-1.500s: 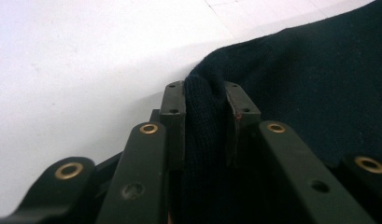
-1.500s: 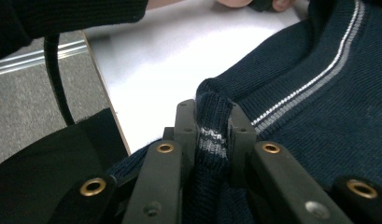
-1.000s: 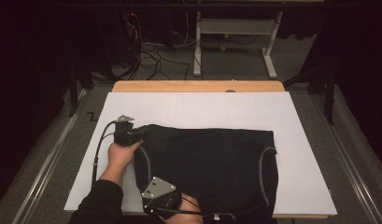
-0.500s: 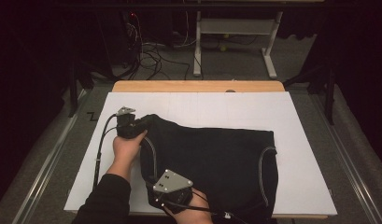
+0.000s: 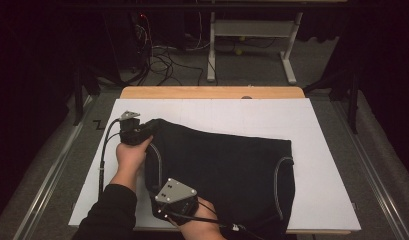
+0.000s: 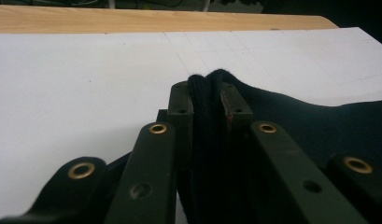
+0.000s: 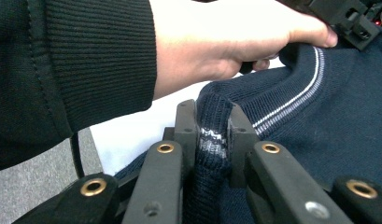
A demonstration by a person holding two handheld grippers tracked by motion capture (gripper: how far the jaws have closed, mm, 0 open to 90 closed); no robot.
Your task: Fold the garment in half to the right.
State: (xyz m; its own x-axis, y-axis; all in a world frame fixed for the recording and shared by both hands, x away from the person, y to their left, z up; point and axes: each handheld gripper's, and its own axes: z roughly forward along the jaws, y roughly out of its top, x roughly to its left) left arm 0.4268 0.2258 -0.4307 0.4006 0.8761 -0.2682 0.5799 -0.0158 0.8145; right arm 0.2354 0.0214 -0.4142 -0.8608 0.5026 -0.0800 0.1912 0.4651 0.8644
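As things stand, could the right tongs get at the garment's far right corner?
Probably not without letting go: the right tongs are shut on the dark knit garment at its near left edge, and its far right corner lies across the cloth.

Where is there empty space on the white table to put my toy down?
The widest bare patch is the far strip of the white sheet, between the wooden edge and the dark sweater. A narrower strip runs along the sweater's right side. The near left is crowded: the left tongs and right tongs both pinch the sweater there.

Dim, dark surroundings; the white table sheet (image 5: 232,120) glares brightly, and both gripper views blur up close.
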